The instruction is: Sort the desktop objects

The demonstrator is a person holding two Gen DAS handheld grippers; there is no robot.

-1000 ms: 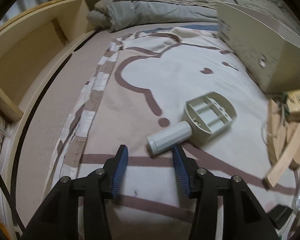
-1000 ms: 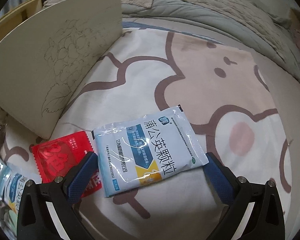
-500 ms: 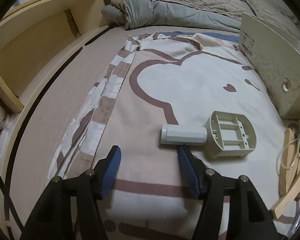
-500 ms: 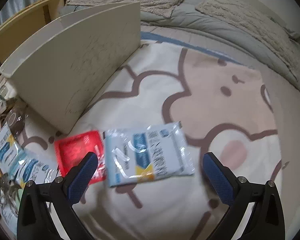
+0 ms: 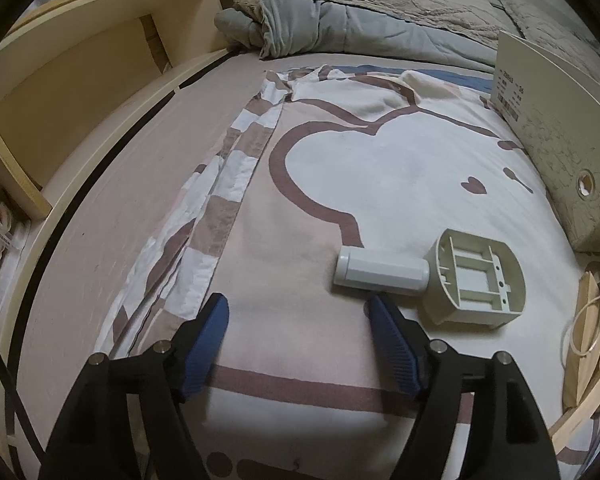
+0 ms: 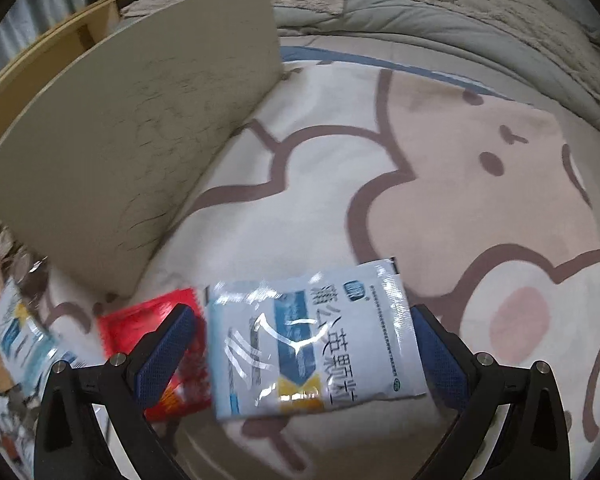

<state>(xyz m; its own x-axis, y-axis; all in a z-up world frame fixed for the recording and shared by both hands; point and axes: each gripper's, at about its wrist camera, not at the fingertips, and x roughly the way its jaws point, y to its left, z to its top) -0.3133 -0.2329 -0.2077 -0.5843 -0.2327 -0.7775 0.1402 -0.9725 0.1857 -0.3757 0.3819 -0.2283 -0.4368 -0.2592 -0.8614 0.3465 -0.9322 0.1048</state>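
In the left wrist view my left gripper point(image 5: 298, 312) is open and empty above the bedsheet. A pale grey cylinder point(image 5: 381, 271) lies just ahead of its right finger, end-on against a beige plastic holder point(image 5: 478, 282). In the right wrist view my right gripper point(image 6: 300, 324) is open wide. A light blue medicine sachet point(image 6: 316, 338) lies flat between its fingers, touched by neither. A red sachet point(image 6: 160, 334) lies beside it, partly behind the left finger.
A beige board point(image 6: 128, 128) stands on edge left of the sachets; it also shows at the right of the left wrist view point(image 5: 556, 144). More sachets point(image 6: 16, 332) lie at far left. Wooden pieces point(image 5: 592, 344) lie right of the holder. A wooden shelf point(image 5: 72, 80) runs along the bed's left.
The left gripper opened wider and pulled back left from the cylinder. The right gripper moved over the blue sachet, which now sits between its fingers; the view is blurred by motion.
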